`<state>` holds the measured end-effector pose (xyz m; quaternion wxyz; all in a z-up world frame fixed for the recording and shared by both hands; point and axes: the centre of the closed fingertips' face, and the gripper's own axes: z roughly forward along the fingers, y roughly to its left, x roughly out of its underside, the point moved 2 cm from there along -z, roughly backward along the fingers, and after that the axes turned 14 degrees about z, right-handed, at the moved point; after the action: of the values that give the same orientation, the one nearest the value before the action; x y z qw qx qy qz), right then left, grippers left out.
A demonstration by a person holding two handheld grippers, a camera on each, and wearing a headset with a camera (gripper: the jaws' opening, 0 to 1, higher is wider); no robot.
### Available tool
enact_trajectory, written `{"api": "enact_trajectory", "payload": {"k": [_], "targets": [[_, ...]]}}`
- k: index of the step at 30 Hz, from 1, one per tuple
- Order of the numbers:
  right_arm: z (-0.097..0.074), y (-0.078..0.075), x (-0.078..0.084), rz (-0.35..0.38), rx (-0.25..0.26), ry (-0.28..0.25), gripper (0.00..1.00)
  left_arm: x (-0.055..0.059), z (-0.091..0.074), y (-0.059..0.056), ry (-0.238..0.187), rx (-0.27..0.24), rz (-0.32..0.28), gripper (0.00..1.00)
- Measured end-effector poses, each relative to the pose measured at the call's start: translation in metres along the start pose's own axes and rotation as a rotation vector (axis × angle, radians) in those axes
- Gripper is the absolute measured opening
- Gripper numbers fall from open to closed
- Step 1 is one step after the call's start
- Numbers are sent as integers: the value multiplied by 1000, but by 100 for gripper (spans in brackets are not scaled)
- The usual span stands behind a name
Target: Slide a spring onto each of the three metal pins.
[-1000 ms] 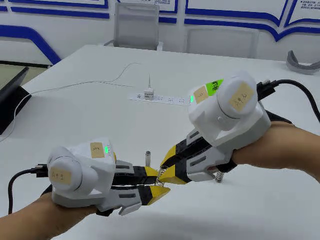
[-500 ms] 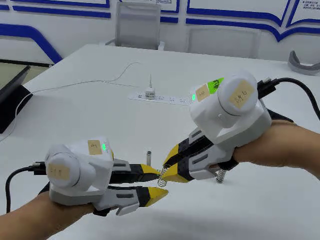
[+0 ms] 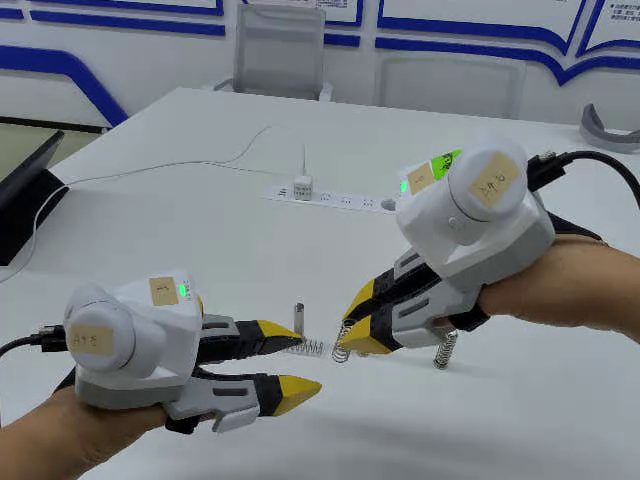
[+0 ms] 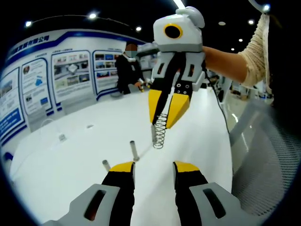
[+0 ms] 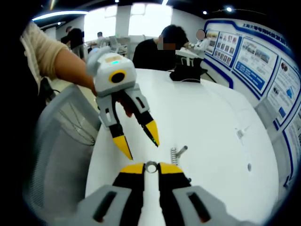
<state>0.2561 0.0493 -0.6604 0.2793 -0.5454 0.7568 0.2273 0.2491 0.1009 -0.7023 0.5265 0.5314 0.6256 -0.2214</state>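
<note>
The right gripper (image 3: pixel 350 328) has its claw pinching a spring (image 3: pixel 341 346) by one end, so the coil hangs off the yellow tips over the white table (image 3: pixel 180 240); the left gripper (image 3: pixel 300 360) faces it, claw spread and empty; an upright pin (image 3: pixel 298 315) stands between the two; a second spring (image 3: pixel 308 347) lies by that pin's foot; a third spring (image 3: pixel 443 350) stands tilted below the right hand.

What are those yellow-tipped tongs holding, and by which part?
The right tongs pinch a spring by one end; the left tongs are open, holding nothing.
</note>
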Motion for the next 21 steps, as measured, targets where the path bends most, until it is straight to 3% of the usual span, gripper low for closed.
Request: {"api": "enact_trajectory", "payload": {"k": [10,21], "targets": [[-6,-26,0,43,55,-11,12,8,-10,8,4,-47,-31,40],[-4,-58,6,115,115,-5,12,14,-15,6,7,-67,-51,46]]}}
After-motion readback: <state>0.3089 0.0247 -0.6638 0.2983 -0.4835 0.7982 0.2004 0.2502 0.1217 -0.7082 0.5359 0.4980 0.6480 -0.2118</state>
